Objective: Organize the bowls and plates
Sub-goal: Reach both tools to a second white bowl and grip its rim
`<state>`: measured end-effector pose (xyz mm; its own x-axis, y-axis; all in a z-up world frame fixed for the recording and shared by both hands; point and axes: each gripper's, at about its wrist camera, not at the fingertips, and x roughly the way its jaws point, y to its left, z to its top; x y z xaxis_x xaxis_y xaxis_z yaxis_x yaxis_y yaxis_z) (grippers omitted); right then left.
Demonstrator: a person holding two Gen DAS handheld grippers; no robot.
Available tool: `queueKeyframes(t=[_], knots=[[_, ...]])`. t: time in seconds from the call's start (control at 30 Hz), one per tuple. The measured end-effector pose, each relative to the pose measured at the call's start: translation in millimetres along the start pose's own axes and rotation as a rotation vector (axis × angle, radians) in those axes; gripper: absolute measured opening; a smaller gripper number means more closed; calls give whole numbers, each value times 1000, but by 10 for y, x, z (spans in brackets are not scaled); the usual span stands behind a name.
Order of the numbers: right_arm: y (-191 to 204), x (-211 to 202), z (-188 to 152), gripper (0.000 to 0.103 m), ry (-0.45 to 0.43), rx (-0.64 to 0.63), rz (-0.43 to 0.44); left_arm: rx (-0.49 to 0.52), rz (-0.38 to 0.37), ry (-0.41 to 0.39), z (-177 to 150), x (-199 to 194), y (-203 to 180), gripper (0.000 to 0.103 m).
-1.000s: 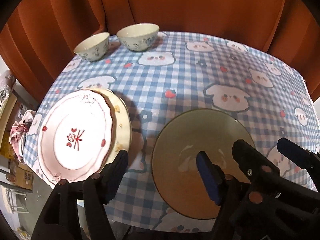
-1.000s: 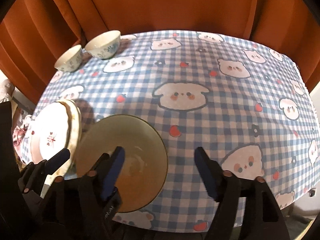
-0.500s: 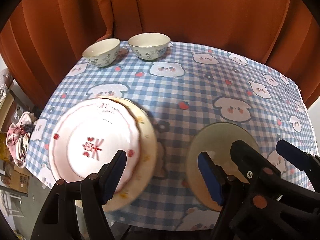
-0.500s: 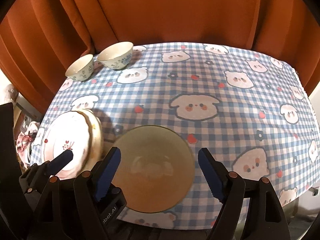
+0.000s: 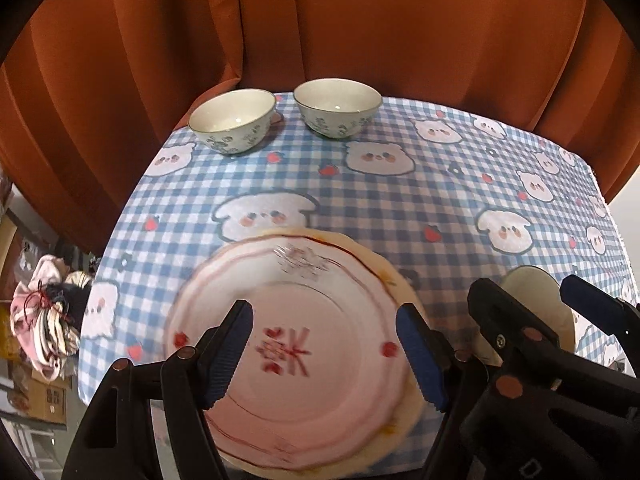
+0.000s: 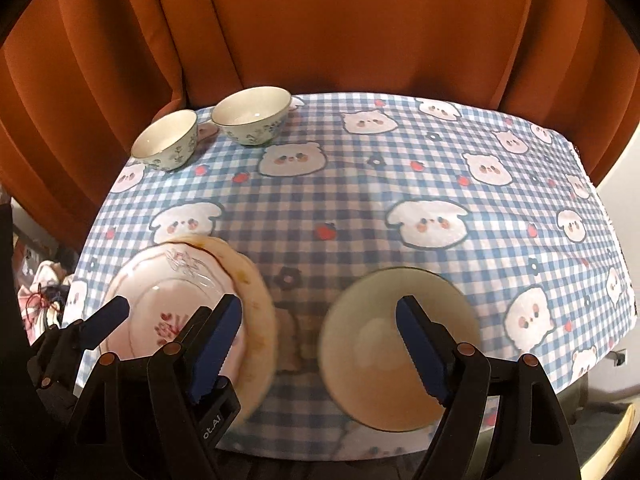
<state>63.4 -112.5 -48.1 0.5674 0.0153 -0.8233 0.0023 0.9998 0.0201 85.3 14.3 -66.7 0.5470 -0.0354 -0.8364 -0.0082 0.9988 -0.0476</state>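
Now, by label:

Left gripper: jaws spread wide, nothing between the pads, held above the pink plate and pointing steeply down at it.

Right gripper: likewise agape and empty, poised over the tan dish; pads clear of its rim on both sides.

Pink plate: near left corner of the checked tablecloth, stacked on a cream plate whose edge peeks out on the side toward the tan dish. Blurred in the left wrist view.

Tan dish: near edge of the table, beside the plate stack but apart from it, a strip of cloth showing between.

Small bowls: one patterned bowl and a second bowl at the far left corner, side by side, close together, upright, well apart from both grippers.

Key relation: each round piece almost directly beneath its own tongs, so no long axis to line up with; only the rim offers a hold. Stack nearer the left hand, tan dish nearer the right.

Likely next move: probably lowering one jaw pair over a rim edge, tan dish toward the stack being a fair guess.

Risk: glazed rim, thin lip; slipping likely if pinched shallowly or at a slant.

Backdrop: rust-orange curtain behind the table.
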Motion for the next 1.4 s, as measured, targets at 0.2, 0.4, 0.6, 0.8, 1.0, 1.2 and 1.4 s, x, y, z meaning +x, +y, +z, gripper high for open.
queueKeyframes(t=[0.2,0.4,0.6,0.8,1.0,1.2,1.4], knots=[[394,85,117,82,-20,42,-6,12,-69,2,188,72,420,72],[762,207,313,76,-20,63,18,63,-19,-14,445,110,705,72],[1083,294,635,76,-39,29,0,41,14,-41,760,194,957,72],[1330,506,961,76,-18,-37,-41,-21,39,-31,1006,404,1211,73],[1530,760,1258,82,-10,-83,-42,-75,72,-26,1243,580,1419,73],[1566,1053,1524,83,-16,-62,50,-82,104,-30,1483,844,1504,73],[1638,1350,1723,60,-14,-60,77,-70,111,-24,1696,1196,1484,74]])
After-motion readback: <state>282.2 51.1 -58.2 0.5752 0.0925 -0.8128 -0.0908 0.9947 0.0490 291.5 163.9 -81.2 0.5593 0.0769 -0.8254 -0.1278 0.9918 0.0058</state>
